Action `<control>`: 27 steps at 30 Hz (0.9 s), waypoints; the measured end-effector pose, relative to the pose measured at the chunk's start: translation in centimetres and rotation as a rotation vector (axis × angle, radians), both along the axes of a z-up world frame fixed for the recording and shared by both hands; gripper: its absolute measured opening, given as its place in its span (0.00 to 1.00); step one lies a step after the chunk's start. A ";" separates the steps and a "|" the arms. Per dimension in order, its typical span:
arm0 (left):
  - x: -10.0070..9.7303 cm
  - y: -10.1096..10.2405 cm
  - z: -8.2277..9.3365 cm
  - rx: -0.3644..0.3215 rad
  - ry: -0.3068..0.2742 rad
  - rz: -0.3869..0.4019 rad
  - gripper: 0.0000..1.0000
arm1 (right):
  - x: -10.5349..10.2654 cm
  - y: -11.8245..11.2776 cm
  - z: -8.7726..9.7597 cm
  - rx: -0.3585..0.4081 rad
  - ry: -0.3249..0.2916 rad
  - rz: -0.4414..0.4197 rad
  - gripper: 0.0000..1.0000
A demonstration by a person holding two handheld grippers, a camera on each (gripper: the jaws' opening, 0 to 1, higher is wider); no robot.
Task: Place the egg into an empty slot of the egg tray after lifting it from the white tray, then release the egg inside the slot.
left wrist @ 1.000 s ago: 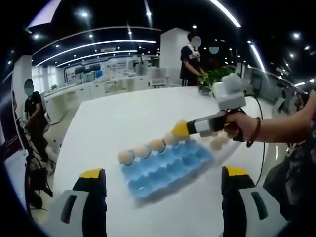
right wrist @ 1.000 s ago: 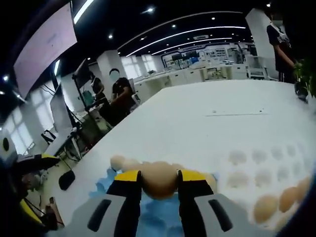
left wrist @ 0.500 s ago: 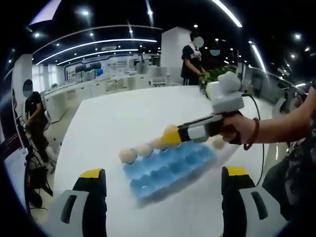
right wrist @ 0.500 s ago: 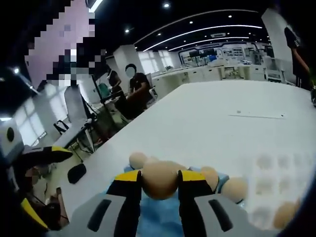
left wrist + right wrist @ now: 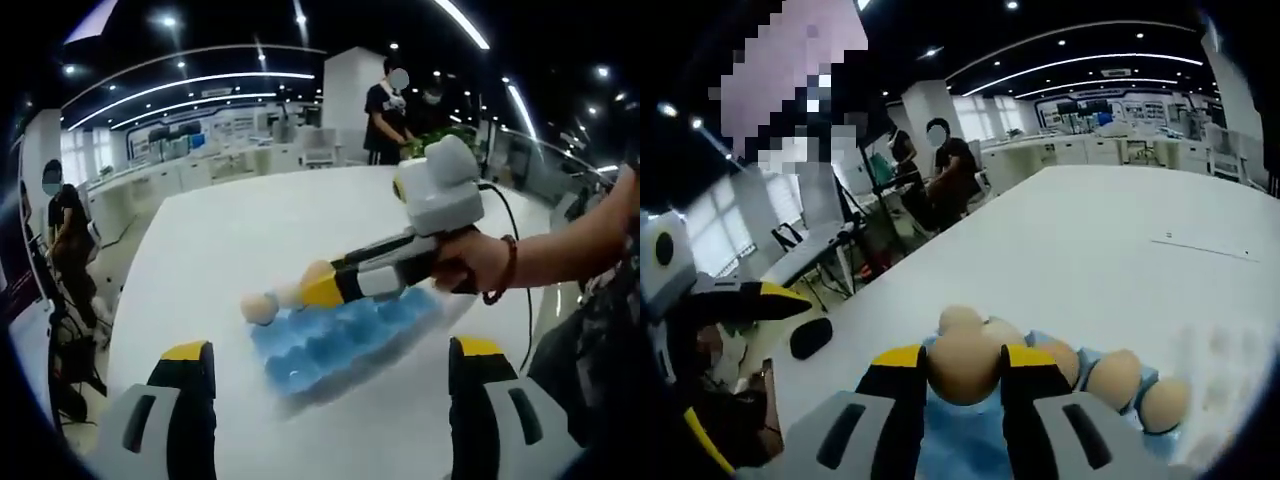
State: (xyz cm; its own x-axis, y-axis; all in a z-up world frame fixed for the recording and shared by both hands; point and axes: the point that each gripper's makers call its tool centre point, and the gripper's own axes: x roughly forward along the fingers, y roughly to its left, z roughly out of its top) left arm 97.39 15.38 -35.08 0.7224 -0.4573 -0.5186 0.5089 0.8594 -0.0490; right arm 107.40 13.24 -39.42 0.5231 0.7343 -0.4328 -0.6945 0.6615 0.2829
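Two tools are in play over the white tabletop (image 5: 260, 220). Right gripper view: the right tool (image 5: 963, 368) has its yellow-tipped jaws clamped on a tan egg (image 5: 962, 366), pinched by its sides, and it hangs just above the near part of the blue egg tray (image 5: 960, 455). Behind the held egg, more eggs sit in the tray: one (image 5: 960, 320) peeks straight over the top of it, and a run of them trails off to the right, including one (image 5: 1114, 378) and another (image 5: 1163, 404) at the tray's right end. Off at the left edge, the left tool (image 5: 760, 300) pokes in with its yellow tip, well away from the tray.

Left gripper view: the left tool (image 5: 325, 365) holds nothing, its two jaws standing wide apart at the bottom, low over the tabletop and short of the tray (image 5: 340, 340). A hand (image 5: 470, 265) with a bracelet on the wrist reaches in from the right, gripping the right tool (image 5: 322, 290), whose yellow tip sits over the tray's far row. One egg (image 5: 258, 306) rests at the left end of that row, with another just beside it. People stand in the background, beyond the tabletop.
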 end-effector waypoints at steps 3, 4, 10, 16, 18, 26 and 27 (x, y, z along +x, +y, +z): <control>0.0 0.3 -0.1 -0.002 0.004 0.005 0.99 | -0.2 1.1 -0.3 0.006 0.009 0.027 0.29; 0.0 0.4 -0.1 -0.003 0.004 0.007 0.99 | -0.3 1.5 -0.4 0.006 0.010 0.038 0.29; 0.1 0.6 -0.3 -0.008 0.008 0.013 0.99 | -0.5 3.2 -1.0 -0.017 -0.003 0.079 0.29; 0.0 0.7 -0.5 -0.005 0.014 0.016 0.99 | -0.7 4.0 -1.7 -0.039 -0.007 0.101 0.29; -0.1 0.6 -0.6 -0.009 0.015 0.018 0.99 | -0.7 4.4 -1.9 -0.041 -0.009 0.110 0.29; -0.2 0.6 -0.4 -0.012 0.008 0.030 0.99 | -0.8 5.4 -3.0 -0.074 -0.017 0.148 0.29; -0.2 0.5 -0.4 -0.010 0.007 0.029 0.99 | -0.8 5.5 -3.0 -0.080 -0.022 0.151 0.29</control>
